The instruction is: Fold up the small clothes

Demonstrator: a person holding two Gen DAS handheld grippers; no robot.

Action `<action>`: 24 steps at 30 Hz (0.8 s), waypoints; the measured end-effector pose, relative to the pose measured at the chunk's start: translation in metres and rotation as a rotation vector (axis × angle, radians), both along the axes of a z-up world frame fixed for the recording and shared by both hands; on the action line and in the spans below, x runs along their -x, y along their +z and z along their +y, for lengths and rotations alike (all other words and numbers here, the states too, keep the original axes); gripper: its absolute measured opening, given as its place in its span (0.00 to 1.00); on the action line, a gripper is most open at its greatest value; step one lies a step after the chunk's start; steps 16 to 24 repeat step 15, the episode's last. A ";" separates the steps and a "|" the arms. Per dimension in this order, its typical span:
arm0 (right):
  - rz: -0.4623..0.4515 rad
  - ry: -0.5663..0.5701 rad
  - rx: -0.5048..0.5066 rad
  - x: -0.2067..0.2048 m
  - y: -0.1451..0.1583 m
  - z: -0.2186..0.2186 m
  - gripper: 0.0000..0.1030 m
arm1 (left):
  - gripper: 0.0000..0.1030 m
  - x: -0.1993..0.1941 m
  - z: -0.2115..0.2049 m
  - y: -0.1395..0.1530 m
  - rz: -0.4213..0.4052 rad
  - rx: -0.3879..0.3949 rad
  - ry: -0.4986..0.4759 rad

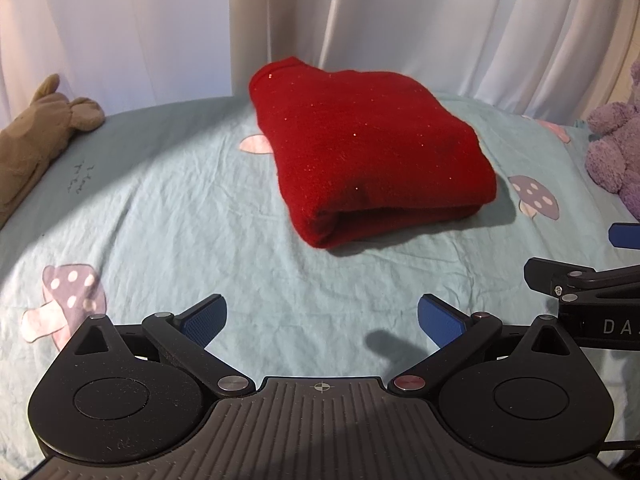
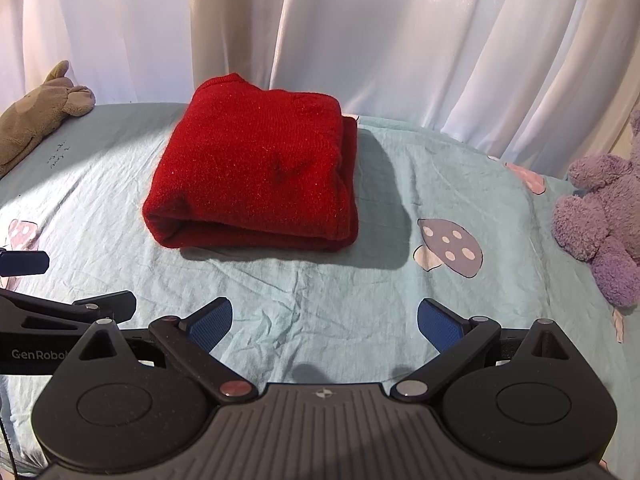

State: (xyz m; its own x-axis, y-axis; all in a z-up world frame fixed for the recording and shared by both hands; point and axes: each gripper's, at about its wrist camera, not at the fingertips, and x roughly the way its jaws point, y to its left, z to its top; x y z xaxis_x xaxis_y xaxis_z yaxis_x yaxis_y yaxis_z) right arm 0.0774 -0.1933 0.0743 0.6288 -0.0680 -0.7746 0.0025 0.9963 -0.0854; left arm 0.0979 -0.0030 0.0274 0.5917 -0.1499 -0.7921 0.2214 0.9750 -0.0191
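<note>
A red knitted garment (image 1: pixel 372 152) lies folded into a thick rectangle on the light blue mushroom-print sheet (image 1: pixel 160 208); it also shows in the right wrist view (image 2: pixel 256 176). My left gripper (image 1: pixel 322 320) is open and empty, held back from the garment's near fold. My right gripper (image 2: pixel 324 324) is open and empty, also short of the garment, to the right of the left one. The right gripper's fingers (image 1: pixel 560 280) show at the right edge of the left wrist view. The left gripper's fingers (image 2: pixel 108 304) show at the left edge of the right wrist view.
A beige plush toy (image 1: pixel 36 136) lies at the far left of the bed (image 2: pixel 36 116). A purple plush toy (image 2: pixel 600 216) sits at the right (image 1: pixel 616 156). White curtains (image 2: pixel 400 40) hang right behind the bed.
</note>
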 end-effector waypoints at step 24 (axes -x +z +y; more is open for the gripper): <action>-0.020 0.003 0.007 0.000 0.003 -0.001 0.96 | 1.00 0.001 -0.003 0.001 -0.013 -0.022 -0.013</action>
